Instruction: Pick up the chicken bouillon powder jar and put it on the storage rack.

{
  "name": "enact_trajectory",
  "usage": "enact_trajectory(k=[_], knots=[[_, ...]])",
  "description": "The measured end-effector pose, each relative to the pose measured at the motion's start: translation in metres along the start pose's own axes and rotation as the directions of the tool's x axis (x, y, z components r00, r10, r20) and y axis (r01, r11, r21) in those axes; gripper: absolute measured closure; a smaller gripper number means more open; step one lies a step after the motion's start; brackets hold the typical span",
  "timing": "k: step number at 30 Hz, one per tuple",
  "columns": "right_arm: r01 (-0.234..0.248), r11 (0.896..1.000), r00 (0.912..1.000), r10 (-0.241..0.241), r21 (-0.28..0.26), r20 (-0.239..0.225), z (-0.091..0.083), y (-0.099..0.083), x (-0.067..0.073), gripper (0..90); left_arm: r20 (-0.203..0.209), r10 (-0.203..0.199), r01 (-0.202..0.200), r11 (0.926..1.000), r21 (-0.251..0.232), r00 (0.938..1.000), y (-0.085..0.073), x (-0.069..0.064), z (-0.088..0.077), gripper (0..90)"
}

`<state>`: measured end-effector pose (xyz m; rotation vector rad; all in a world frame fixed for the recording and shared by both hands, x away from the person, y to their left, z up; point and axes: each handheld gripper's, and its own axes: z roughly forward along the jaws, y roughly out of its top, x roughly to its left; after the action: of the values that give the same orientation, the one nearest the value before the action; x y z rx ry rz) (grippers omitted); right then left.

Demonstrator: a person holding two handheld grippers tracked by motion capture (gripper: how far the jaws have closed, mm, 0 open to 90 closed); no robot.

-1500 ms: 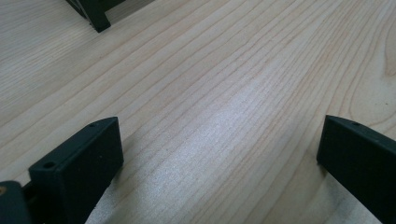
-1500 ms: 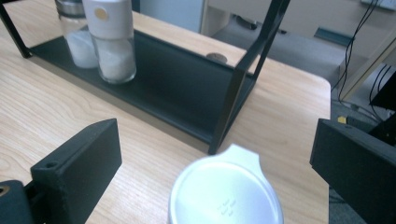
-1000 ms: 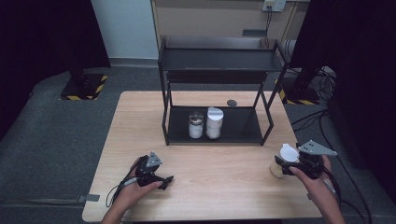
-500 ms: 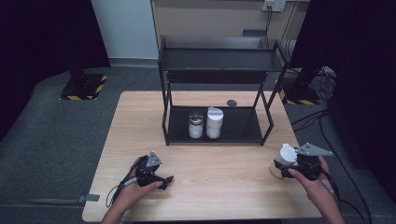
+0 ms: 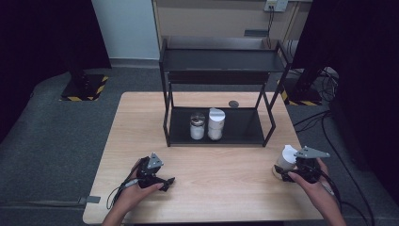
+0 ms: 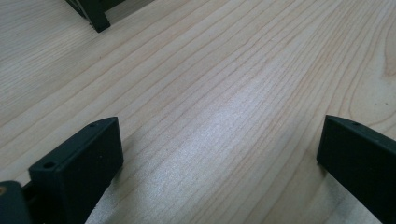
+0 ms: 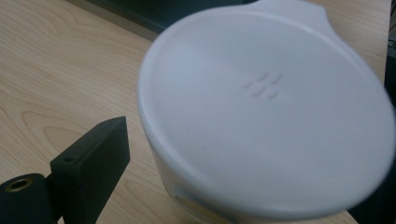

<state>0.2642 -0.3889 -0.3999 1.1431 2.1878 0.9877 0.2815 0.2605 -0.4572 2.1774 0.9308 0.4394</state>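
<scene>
Right gripper [image 5: 288,173] at the near right table edge straddles the white-lidded container [image 7: 261,140], jaws just been closing but not visibly pressing yet, likely for pickup, while left gripper [image 5: 165,181] rests gaping, idle, near left.

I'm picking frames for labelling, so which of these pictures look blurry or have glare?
Right gripper view: the white-lidded container is soft and smeared at its right edge. Left gripper view: a pale sheen lies on the table. High view: sharp, with dark surroundings.
</scene>
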Motion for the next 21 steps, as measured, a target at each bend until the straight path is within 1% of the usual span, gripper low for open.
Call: enact_trajectory(k=[6, 15, 20, 21], knots=[[-0.005, 1.000, 1.0000, 0.005, 0.012, -0.001, 0.0032, -0.0011, -0.0011, 9.8, 0.000, 0.000, 0.000, 1.0000, 0.000, 1.0000, 0.0000, 0.0000, 0.0000, 0.0], [-0.028, 1.000, 0.9995, 0.028, 0.014, 0.015, 0.0042, -0.0023, -0.0005, 16.6, 0.000, 0.000, 0.000, 1.0000, 0.000, 1.0000, 0.0000, 0.0000, 0.0000, 0.0], [-0.020, 1.000, 0.9997, 0.020, 0.018, 0.015, 0.0051, -0.0018, -0.0002, 20.8, 0.000, 0.000, 0.000, 1.0000, 0.000, 1.0000, 0.0000, 0.0000, 0.0000, 0.0], [-0.025, 1.000, 0.9996, 0.025, 0.019, 0.015, 0.0053, -0.0018, -0.0001, 21.9, 0.000, 0.000, 0.000, 1.0000, 0.000, 1.0000, 0.0000, 0.0000, 0.0000, 0.0]])
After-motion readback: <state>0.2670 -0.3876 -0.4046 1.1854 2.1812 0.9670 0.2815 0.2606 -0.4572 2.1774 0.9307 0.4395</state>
